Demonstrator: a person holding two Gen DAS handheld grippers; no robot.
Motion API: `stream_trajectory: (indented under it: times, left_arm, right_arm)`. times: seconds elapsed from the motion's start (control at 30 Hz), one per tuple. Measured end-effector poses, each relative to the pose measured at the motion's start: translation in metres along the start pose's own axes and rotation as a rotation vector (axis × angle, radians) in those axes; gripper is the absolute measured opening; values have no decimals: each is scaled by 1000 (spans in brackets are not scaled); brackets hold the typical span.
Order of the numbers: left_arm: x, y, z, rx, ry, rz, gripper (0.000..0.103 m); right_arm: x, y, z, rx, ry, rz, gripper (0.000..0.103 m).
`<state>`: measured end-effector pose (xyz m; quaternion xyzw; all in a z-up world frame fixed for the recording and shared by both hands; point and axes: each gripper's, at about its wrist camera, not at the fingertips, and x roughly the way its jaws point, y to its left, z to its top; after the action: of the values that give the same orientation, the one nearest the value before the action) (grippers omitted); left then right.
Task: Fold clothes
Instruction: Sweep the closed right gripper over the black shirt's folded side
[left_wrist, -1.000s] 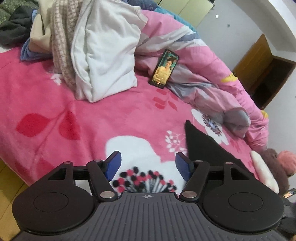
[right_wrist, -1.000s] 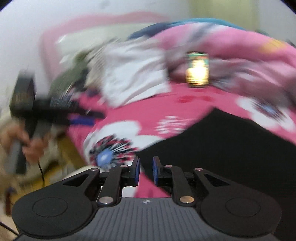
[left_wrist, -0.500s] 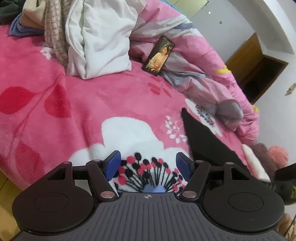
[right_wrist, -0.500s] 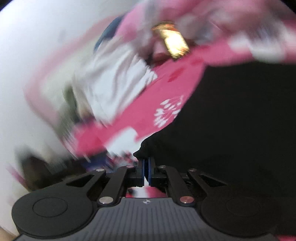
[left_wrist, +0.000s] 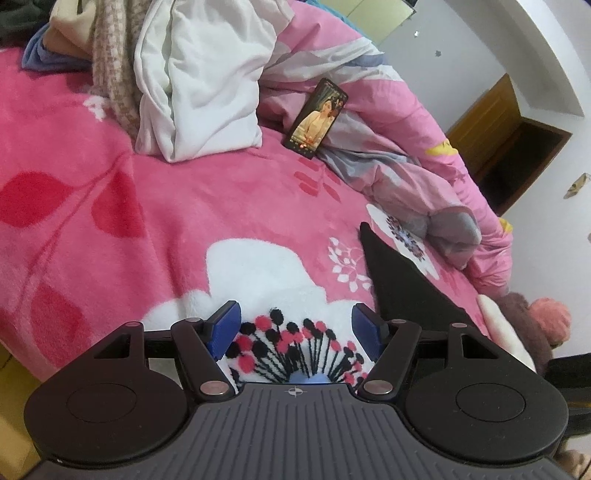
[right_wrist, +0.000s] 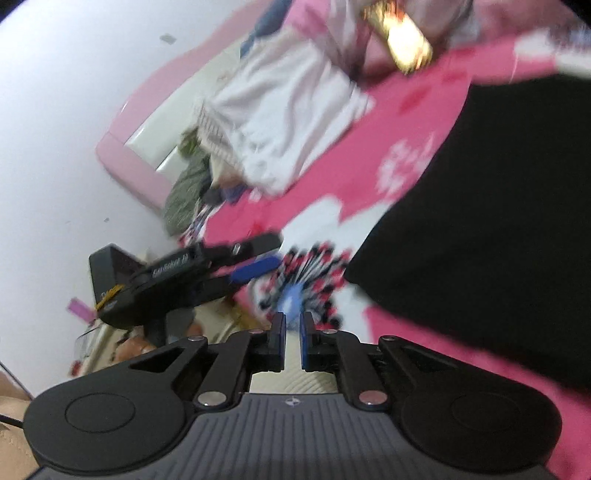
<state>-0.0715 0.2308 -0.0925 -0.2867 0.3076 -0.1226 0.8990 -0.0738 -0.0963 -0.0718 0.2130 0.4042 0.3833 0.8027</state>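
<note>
Right wrist view motion-blurred throughout: phone (right_wrist: 408, 48) reduced to a bright smear, screen unreadable; white clothes pile (right_wrist: 280, 122) without fold detail. Black garment (right_wrist: 491, 236) cut off by right edge there; in left wrist view its near part is hidden behind left gripper (left_wrist: 295, 326). Plush toy (left_wrist: 535, 325) partly hidden at the bed's right edge.

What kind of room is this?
Most likely a bedroom. A pink flowered blanket covers a bed, a rumpled pink quilt lies at the back, and a pile of clothes waits for folding.
</note>
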Motion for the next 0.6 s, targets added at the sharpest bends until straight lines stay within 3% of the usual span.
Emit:
stream_trajectory:
  times: [0.1, 0.17, 0.33, 0.43, 0.5, 0.6]
  left_arm:
    - [-2, -5, 2, 22, -9, 18, 67]
    - [-3, -11, 3, 45, -17, 20, 67]
    - [6, -43, 5, 135, -8, -12, 67]
    - [24, -74, 2, 244, 21, -22, 67]
    - [37, -92, -3, 318, 42, -8, 67]
    - [51, -98, -9, 345, 68, 37, 67]
  right_arm:
    - [-17, -13, 12, 19, -107, -105, 8]
    - [-16, -20, 11, 9, -116, -177, 8]
    - [5, -6, -20, -39, -9, -109, 8]
    - [-20, 2, -29, -58, -71, -73, 8]
    - [-48, -12, -26, -4, -156, -105, 8]
    - [-84, -39, -19, 83, -264, -181, 8]
